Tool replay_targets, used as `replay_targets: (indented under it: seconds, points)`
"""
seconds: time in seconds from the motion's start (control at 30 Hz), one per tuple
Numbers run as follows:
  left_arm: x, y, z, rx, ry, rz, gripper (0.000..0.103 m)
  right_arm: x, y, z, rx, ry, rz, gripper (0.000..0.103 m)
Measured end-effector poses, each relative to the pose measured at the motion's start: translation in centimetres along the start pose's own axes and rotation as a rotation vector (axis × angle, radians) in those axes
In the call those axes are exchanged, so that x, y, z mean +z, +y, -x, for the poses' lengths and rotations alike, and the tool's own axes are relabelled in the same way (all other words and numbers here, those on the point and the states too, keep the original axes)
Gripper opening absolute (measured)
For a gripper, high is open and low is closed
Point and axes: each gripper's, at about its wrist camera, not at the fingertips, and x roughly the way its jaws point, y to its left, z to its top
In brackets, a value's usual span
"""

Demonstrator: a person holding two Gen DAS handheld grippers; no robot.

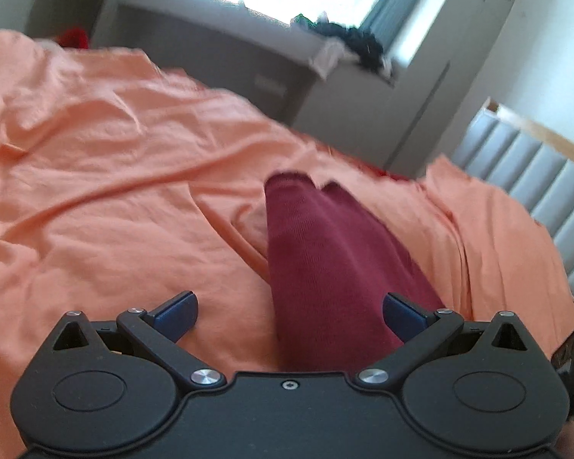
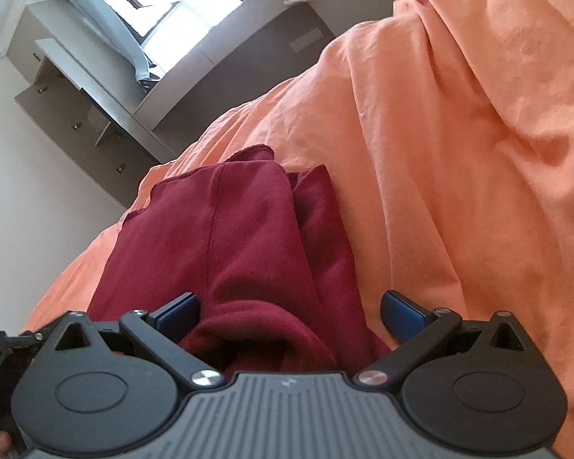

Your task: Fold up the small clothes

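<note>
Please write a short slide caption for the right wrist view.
Open right claw over a dark red garment lying on an orange bedsheet.

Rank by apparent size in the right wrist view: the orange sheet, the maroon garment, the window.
1. Orange sheet, filling most of the frame.
2. Maroon garment, close to the camera, so it looks bigger.
3. Window, far off; true size unsure.

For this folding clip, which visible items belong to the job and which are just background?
Job: dark red garment, left gripper, right gripper, both open above it.

Background: orange bedsheet, grey cabinet with piled clothes, padded headboard, drawers, window.
</note>
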Motion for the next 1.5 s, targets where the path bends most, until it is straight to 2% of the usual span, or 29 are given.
replay_targets:
  seconds: [0.17,0.27,0.37,0.57,0.77,0.83,0.97,1.07,1.13,1.2,1.23,1.33,1.37,1.4,1.5]
  points:
    - [-0.9,0.2,-0.6,-0.022,-0.025,-0.041,0.103,0.9,-0.7,-0.2,0.024,0.009,-0.01,0.103]
    - [-1.7,-0.4,-0.5,-0.008,-0.023,-0.141,0.103,1.5,-1.4,-0.3,0.042,-0.004,-0.049,0.103]
    - [-2.1,-0.7,-0.2,0.013,-0.027,-0.186,0.103,1.8,-1.9,-0.6,0.055,-0.013,-0.07,0.103]
    - [-2.4,-0.4,-0.3,0.012,-0.03,-0.188,0.103,1.4,-1.5,-1.2,0.029,-0.06,-0.037,0.103]
    - [-2.5,-0.4,-0.2,0.014,-0.032,-0.19,0.103,0.9,0.0,-0.9,0.009,-0.097,0.022,0.09]
    - [-2.5,-0.4,-0.2,0.015,-0.035,-0.196,0.103,0.7,0.4,-0.7,0.0,-0.103,0.05,0.09]
    - [-2.6,-0.4,-0.3,0.014,-0.034,-0.199,0.103,0.5,1.4,0.6,-0.054,-0.173,0.14,0.09]
    - [-2.6,-0.4,-0.3,0.015,-0.035,-0.199,0.103,0.9,1.7,1.6,-0.048,-0.214,0.169,0.089]
    - [-2.6,-0.4,-0.4,0.016,-0.037,-0.2,0.103,1.1,1.4,1.8,-0.038,-0.222,0.154,0.078]
    - [-2.6,-0.5,-0.4,0.015,-0.036,-0.2,0.103,1.2,1.4,1.7,-0.038,-0.216,0.161,0.06]
    - [-2.6,-0.4,-0.4,0.015,-0.035,-0.202,0.103,1.1,1.5,1.7,-0.041,-0.213,0.173,0.056]
    - [-2.6,-0.4,-0.4,0.013,-0.03,-0.205,0.103,0.6,1.4,1.7,-0.037,-0.198,0.21,0.03]
    - [-2.5,-0.4,-0.4,0.011,-0.028,-0.208,0.103,0.5,1.5,1.7,-0.033,-0.193,0.218,0.016]
    - [-2.5,-0.4,-0.4,0.009,-0.027,-0.21,0.103,0.3,1.5,1.9,-0.031,-0.19,0.223,0.011]
    - [-2.4,-0.3,-0.4,0.0,-0.026,-0.218,0.103,0.1,1.8,2.7,-0.035,-0.199,0.261,0.005]
